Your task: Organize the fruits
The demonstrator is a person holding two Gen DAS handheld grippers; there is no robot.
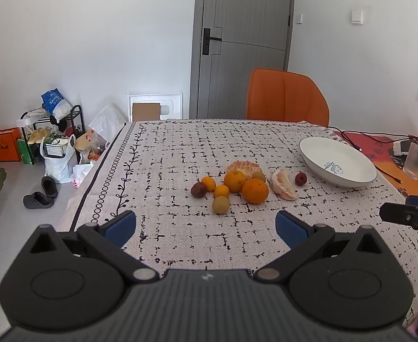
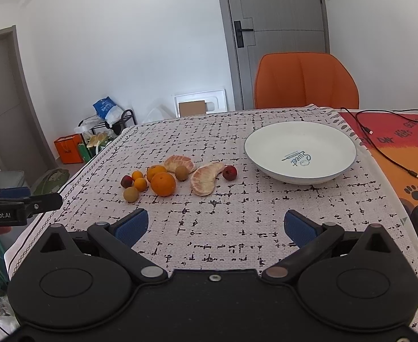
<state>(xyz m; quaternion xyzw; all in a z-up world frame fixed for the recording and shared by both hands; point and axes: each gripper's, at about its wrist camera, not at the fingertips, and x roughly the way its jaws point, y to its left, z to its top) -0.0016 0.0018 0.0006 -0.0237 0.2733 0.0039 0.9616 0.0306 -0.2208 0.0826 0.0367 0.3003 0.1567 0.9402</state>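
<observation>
Left wrist view: left gripper (image 1: pixel 206 226) stood released, jaws wide; fruit cluster (image 1: pixel 237 183) lay just ahead, bare tablecloth (image 1: pixel 180 148) between.

Right wrist view: right gripper (image 2: pixel 216 226) likewise released; white bowl (image 2: pixel 300 151) ahead-right, near the cloth's edge.

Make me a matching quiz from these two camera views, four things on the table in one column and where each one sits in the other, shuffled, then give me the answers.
Things
1. white bowl
2. big orange
3. red fruit
4. black cable

Places
A. in the fruit cluster, left of the peeled wedge
B. alone between the peeled wedge and the bowl
C. on the orange mat at the table's right side
D. right of all the fruit, nothing in it

Pairs: 1-D, 2-A, 3-B, 4-C
</observation>
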